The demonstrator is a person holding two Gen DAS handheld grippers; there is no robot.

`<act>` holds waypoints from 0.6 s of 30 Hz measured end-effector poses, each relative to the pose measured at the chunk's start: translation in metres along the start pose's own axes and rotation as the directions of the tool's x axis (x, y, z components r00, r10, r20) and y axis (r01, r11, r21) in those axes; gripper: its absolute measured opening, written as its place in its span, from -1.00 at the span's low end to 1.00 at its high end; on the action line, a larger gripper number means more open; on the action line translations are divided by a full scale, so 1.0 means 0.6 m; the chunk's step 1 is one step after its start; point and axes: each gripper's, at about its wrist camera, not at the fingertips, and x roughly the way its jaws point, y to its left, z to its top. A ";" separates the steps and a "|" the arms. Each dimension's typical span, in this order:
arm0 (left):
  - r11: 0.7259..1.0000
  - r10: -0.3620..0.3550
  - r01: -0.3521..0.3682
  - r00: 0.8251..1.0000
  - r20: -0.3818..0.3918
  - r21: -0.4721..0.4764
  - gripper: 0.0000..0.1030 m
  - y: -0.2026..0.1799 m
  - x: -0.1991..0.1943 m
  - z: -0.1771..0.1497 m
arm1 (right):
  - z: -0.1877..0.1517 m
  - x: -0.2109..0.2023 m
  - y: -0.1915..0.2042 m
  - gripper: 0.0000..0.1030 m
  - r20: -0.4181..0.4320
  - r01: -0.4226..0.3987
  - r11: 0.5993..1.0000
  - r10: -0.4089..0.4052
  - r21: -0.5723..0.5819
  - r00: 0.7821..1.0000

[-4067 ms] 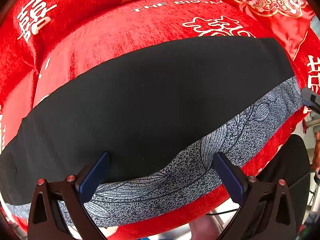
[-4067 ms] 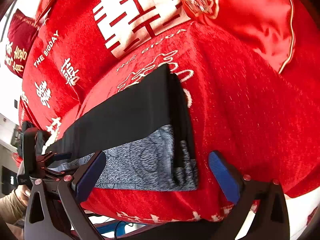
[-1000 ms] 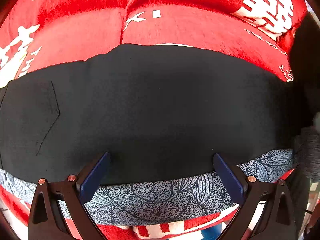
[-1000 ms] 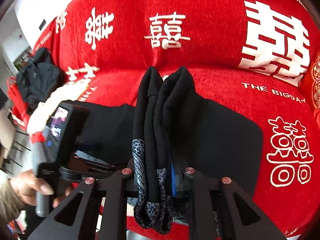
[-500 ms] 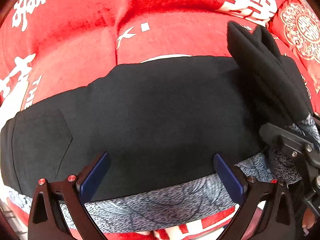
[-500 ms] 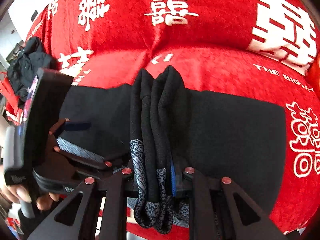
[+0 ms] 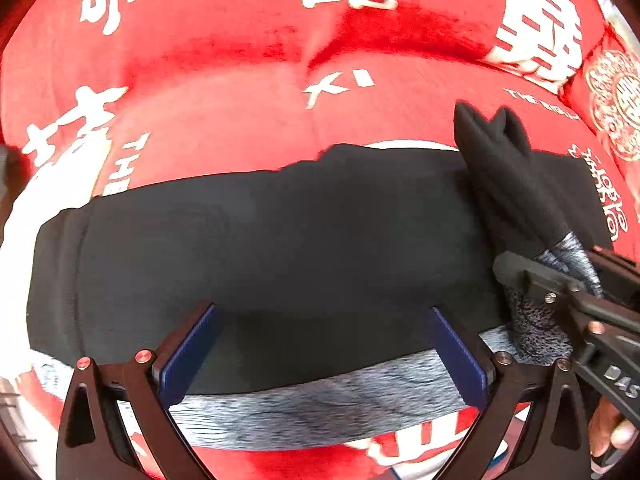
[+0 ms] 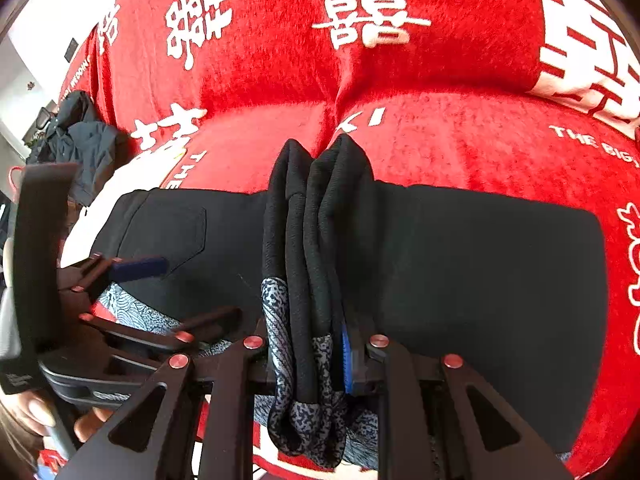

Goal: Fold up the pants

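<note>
Black pants [image 7: 280,256] with a grey patterned side stripe [image 7: 320,404] lie flat across a red sofa seat. My left gripper [image 7: 320,354] is open, its blue pads straddling the near edge of the pants, touching nothing. My right gripper [image 8: 312,360] is shut on the bunched leg end of the pants [image 8: 316,240], held up above the flat part. It shows in the left wrist view [image 7: 560,296] at the right, with the lifted leg end [image 7: 504,176] standing up. The left gripper shows in the right wrist view [image 8: 132,292] at the left.
The red sofa cover [image 8: 440,132] has white characters on seat and backrest [image 7: 240,40]. A red embroidered cushion [image 7: 616,100] sits far right. Dark clothes [image 8: 76,136] are piled at the sofa's far left. The sofa's front edge [image 7: 320,456] is just below the pants.
My right gripper has carried the bunched leg end leftward over the flat pants, closer to my left gripper. My left gripper stays open at the near edge, its view turned a little to the right.
</note>
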 end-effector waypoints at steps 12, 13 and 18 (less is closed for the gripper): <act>0.996 0.027 -0.029 0.999 -0.018 -0.088 1.00 0.074 0.001 -0.008 | -0.003 0.049 0.041 -0.02 -0.029 0.019 0.996 -0.022 -0.088 0.999; 0.996 0.023 -0.024 1.000 -0.015 -0.088 1.00 0.074 -0.002 -0.010 | -0.003 0.045 0.047 0.10 -0.032 0.010 0.994 -0.013 -0.109 0.999; 0.995 -0.012 0.014 1.000 0.012 -0.096 1.00 0.056 -0.018 0.000 | -0.020 -0.027 0.064 0.52 0.030 -0.048 0.983 0.054 -0.177 0.998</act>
